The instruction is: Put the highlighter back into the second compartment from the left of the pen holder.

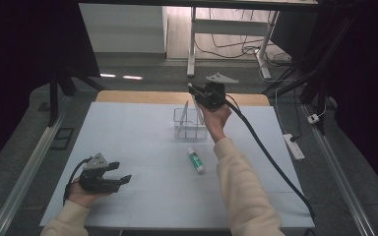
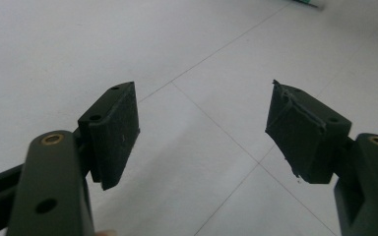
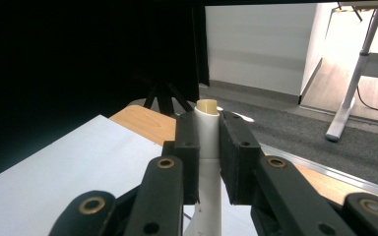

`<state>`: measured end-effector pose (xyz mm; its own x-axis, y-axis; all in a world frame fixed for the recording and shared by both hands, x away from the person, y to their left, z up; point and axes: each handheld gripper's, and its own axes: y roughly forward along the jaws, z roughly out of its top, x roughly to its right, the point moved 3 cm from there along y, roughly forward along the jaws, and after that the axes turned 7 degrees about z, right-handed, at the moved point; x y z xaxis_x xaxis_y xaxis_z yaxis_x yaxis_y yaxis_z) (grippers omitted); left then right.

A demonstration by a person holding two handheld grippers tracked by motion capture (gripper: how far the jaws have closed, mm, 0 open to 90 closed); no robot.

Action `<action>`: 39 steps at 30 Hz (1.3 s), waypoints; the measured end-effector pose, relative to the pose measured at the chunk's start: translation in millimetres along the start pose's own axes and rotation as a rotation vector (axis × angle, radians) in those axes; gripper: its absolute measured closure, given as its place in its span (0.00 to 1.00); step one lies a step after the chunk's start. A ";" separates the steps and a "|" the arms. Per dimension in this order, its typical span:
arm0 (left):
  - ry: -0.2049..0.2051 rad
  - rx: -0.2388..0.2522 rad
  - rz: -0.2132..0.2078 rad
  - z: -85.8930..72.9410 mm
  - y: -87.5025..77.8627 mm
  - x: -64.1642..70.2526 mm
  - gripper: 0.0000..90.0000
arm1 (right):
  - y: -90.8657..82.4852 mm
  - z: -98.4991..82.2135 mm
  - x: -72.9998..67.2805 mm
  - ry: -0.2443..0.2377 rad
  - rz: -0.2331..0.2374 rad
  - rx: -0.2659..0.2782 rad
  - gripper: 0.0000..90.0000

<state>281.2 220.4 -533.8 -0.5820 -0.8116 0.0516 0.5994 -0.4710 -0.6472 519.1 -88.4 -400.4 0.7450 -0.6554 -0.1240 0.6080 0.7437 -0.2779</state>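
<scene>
White tube with a cream end (image 3: pixel 207 130) sits pinched between the right gripper (image 3: pixel 208 147) pads, upright in the right gripper view, its cream end poking above the jaws; probably a glue stick or marker, cannot tell which. Grip falls below the top end, which should leave the lower part free to drop into a slot. In the high view the right gripper (image 1: pixel 203 94) hangs above the clear wire-frame rack (image 1: pixel 189 123) at the far middle of the white table sheet (image 1: pixel 142 147), so the step in hand looks like loading the rack.

Right forearm in a cream sleeve (image 1: pixel 243 189) reaches forward and up, wrist raised, gripper above the rack's far side.

Green-and-white glue stick (image 1: pixel 195 160) lies flat on the sheet, near the rack on the person's side, likely next to go.

Left gripper (image 1: pixel 109 175) rests low at the near left of the sheet, jaws spread with nothing between them; left gripper view confirms bare pads (image 2: pixel 115 132) over the sheet. Left hand looks parked, well apart from the rack
</scene>
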 end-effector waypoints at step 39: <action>0.008 -0.014 0.001 -0.4 2.2 0.8 0.30 | 1.6 -23.0 8.4 0.007 0.011 -0.115 0.61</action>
<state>281.8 218.8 -535.5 -0.5859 -0.8091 0.0446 0.5923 -0.4652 -0.6578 520.0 -95.7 -423.8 0.7495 -0.6483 -0.1341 0.5639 0.7313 -0.3838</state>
